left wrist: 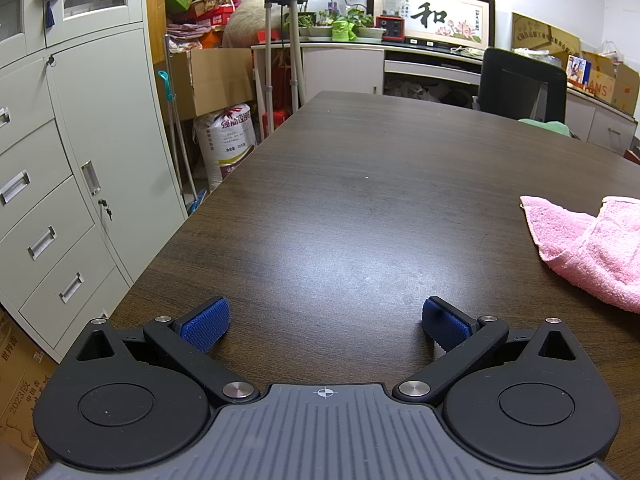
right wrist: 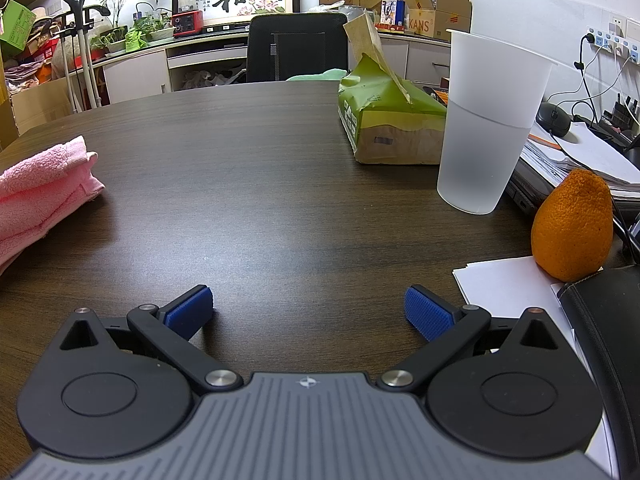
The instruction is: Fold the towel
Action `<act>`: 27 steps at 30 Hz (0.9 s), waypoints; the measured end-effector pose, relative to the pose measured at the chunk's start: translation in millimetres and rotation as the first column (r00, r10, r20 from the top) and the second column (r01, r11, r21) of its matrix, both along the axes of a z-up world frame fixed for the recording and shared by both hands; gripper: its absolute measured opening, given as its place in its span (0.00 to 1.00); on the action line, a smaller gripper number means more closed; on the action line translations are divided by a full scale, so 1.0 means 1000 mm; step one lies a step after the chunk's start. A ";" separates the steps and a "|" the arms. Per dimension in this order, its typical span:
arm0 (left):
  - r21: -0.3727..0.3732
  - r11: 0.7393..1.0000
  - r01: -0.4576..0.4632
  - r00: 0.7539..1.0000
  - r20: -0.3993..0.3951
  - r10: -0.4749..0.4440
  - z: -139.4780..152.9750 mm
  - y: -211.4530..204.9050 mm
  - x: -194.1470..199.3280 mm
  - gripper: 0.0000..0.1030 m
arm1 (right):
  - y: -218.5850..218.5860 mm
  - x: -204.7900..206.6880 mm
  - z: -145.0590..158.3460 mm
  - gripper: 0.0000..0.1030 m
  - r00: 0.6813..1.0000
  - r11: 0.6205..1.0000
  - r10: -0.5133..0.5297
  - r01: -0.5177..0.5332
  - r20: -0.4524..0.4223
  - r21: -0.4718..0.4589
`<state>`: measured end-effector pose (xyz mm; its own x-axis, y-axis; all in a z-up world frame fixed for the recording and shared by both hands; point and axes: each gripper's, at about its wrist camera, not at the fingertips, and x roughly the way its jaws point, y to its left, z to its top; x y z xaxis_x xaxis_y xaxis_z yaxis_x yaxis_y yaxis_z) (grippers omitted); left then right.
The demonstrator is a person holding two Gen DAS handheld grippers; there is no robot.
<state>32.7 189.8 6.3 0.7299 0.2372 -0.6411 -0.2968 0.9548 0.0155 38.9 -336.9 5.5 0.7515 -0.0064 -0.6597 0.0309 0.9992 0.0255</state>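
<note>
The pink towel point(left wrist: 592, 244) lies bunched on the table point(left wrist: 360, 200) between the two tools, to the right of the left gripper point(left wrist: 326, 324) and to the left of the right gripper point(right wrist: 308, 310), both with jaws wide and empty, neither clearly nearer, I judge.

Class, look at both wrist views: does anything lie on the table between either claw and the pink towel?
Nothing visible does. Only bare dark wooden table separates the open left claw from the pink terry towel. The same holds for the open right claw; the frosted plastic cup stands on its other side.
</note>
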 end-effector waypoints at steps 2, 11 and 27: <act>0.000 1.000 0.000 1.000 0.000 0.000 0.000 0.000 0.000 1.00 | 0.000 0.000 0.000 1.00 1.000 1.000 0.001 -0.001 0.000 0.000; 0.000 1.000 0.000 1.000 0.000 0.000 0.000 0.000 0.000 1.00 | 0.000 0.000 0.000 1.00 1.000 1.000 0.002 -0.002 0.000 0.000; 0.000 1.000 0.000 1.000 0.000 0.000 0.000 0.000 -0.001 1.00 | 0.000 -0.002 0.000 1.00 1.000 1.000 0.008 -0.008 0.001 0.000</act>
